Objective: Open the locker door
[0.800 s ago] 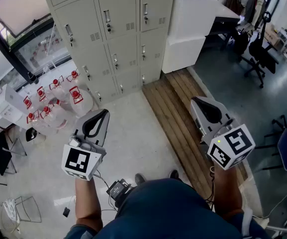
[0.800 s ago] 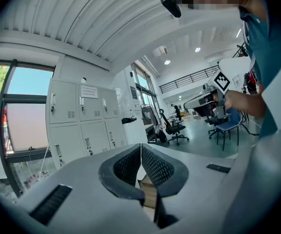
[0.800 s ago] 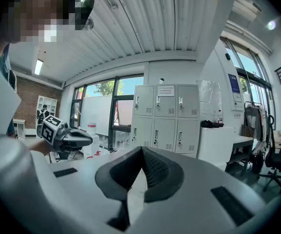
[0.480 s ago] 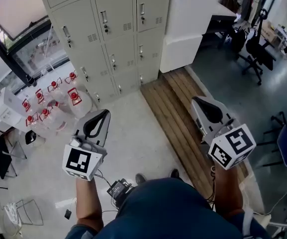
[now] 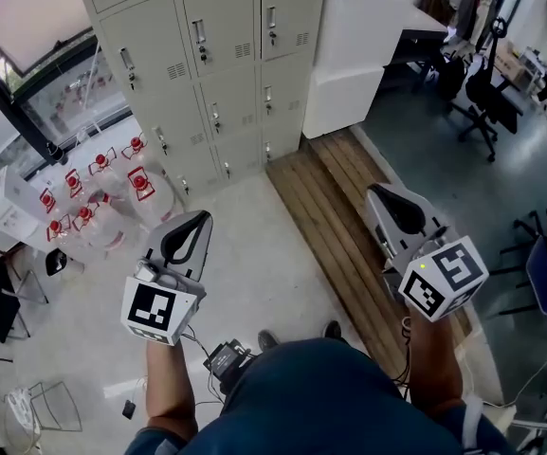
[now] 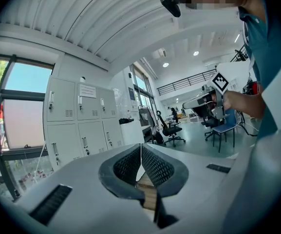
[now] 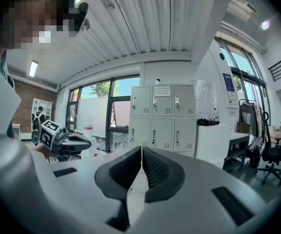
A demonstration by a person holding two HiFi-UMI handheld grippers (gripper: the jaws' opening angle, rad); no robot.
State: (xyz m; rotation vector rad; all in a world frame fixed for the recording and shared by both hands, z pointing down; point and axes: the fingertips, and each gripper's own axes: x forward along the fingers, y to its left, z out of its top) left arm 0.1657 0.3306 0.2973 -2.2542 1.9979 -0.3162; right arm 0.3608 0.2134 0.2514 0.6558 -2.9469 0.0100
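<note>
The beige locker bank (image 5: 207,55) stands ahead, three columns of small doors, all shut, each with a vertical handle and a lock. It also shows in the left gripper view (image 6: 79,123) and the right gripper view (image 7: 162,116). Both grippers hover at waist height, well short of the lockers. My left gripper (image 5: 200,220) is shut with nothing in it, its ribbed pads (image 6: 150,165) touching. The right gripper (image 5: 375,193) is likewise shut and empty, pads (image 7: 152,168) pressed together.
Several water jugs with red caps (image 5: 93,197) sit on the floor left of the lockers. A white cabinet (image 5: 358,55) adjoins the lockers' right side. A wooden floor strip (image 5: 339,216) runs under the right gripper. Office chairs (image 5: 486,102) stand at far right.
The head view has drifted a little, so the lockers sit slightly further left and higher. Both grippers stay shut and in almost the same place.
</note>
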